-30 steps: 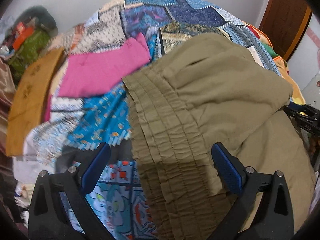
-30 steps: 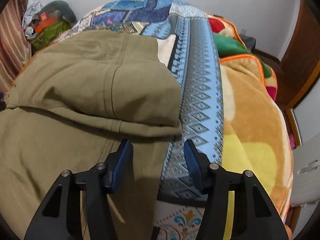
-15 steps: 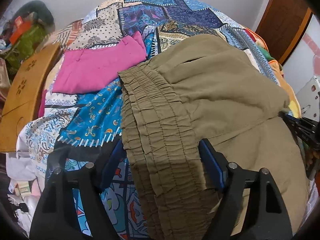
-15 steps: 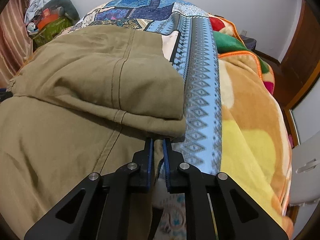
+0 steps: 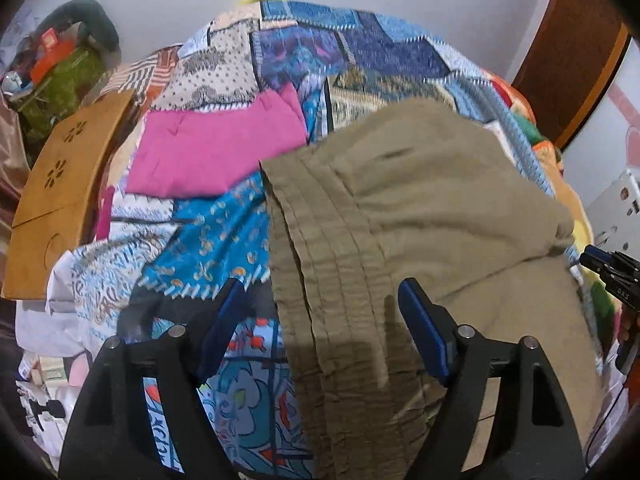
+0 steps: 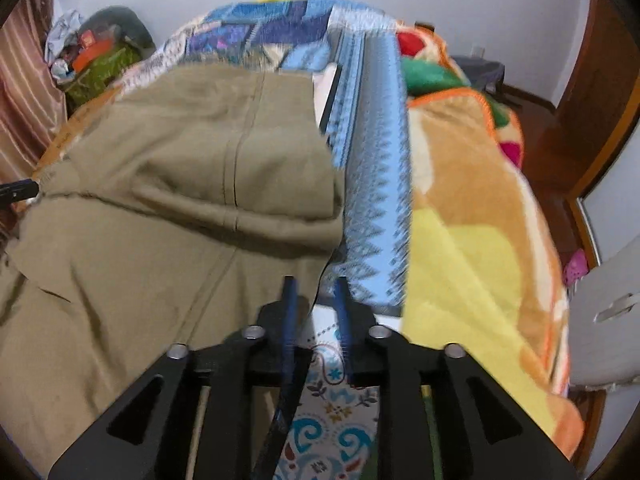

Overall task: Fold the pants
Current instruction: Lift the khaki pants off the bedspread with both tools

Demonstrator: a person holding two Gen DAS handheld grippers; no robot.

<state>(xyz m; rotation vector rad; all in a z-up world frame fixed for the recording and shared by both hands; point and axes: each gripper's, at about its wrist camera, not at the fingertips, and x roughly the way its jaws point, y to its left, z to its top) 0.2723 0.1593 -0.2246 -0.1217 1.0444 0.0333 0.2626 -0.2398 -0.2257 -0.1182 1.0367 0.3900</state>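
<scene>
Olive-green pants point(image 5: 420, 208) lie on a patchwork bedspread, folded over once, with the elastic waistband point(image 5: 320, 264) running toward me in the left wrist view. My left gripper point(image 5: 320, 316) is open, its blue pads either side of the waistband and just above it. In the right wrist view the pants point(image 6: 180, 184) fill the left half, the folded layer on top. My right gripper point(image 6: 314, 288) stands at the pants' right edge with its jaws a narrow gap apart and nothing visibly between them. The right gripper also shows in the left wrist view point(image 5: 612, 276).
A folded pink garment point(image 5: 212, 152) lies beyond the pants on the left. A wooden board point(image 5: 60, 192) leans at the bed's left side. A patchwork bedspread point(image 5: 320, 64) and an orange-yellow blanket point(image 6: 472, 220) cover the bed. A wooden door point(image 6: 592, 100) stands at right.
My left gripper opened a little wider and backed off over the waistband. My right gripper, shut half a second ago, has parted slightly and drawn back from the pants' edge.
</scene>
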